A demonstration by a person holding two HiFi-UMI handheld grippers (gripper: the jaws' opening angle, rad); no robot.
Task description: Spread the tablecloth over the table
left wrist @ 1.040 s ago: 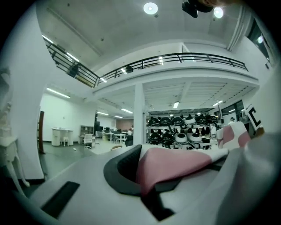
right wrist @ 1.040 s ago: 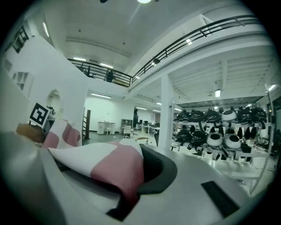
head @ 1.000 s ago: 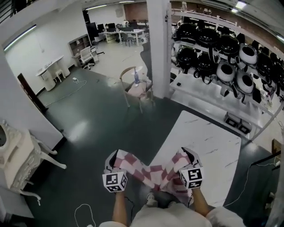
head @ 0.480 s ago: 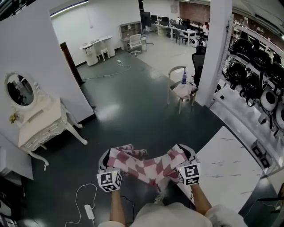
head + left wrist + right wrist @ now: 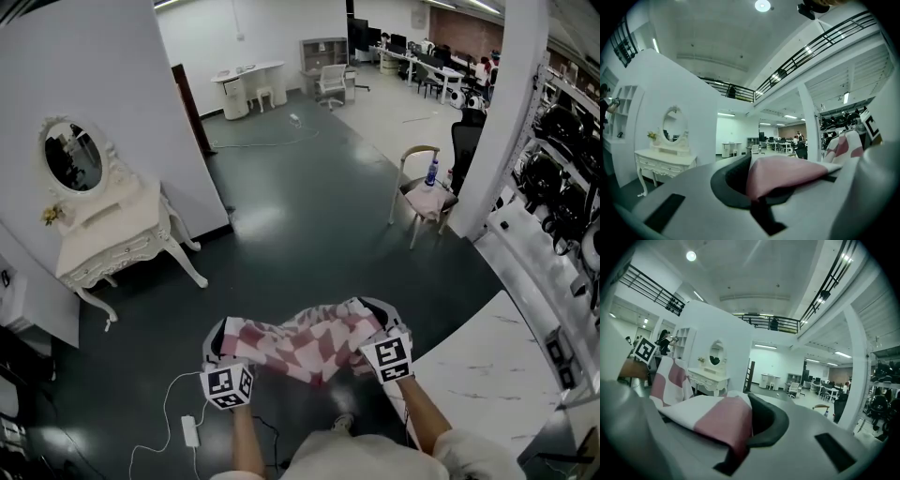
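Note:
A pink-and-white checked tablecloth (image 5: pixel 305 342) hangs bunched between my two grippers over the dark floor. My left gripper (image 5: pixel 218 339) is shut on one end of it; in the left gripper view a pink fold (image 5: pixel 787 173) comes out from between the closed jaws. My right gripper (image 5: pixel 382 314) is shut on the other end, and the right gripper view shows the fold (image 5: pixel 717 420) pinched the same way. The white marble table (image 5: pixel 487 375) lies to the right, beyond the right gripper, with no cloth on it.
A white dressing table with an oval mirror (image 5: pixel 103 244) stands at the left. A chair holding a bottle (image 5: pixel 422 192) sits by a white pillar (image 5: pixel 502 112). Shelves of helmets (image 5: pixel 562 159) run along the right. A power strip and cable (image 5: pixel 189 431) lie on the floor.
The view has swung left: the marble table slid from under the grippers to the right edge, and the dressing table came into view. Both grippers still hold the cloth.

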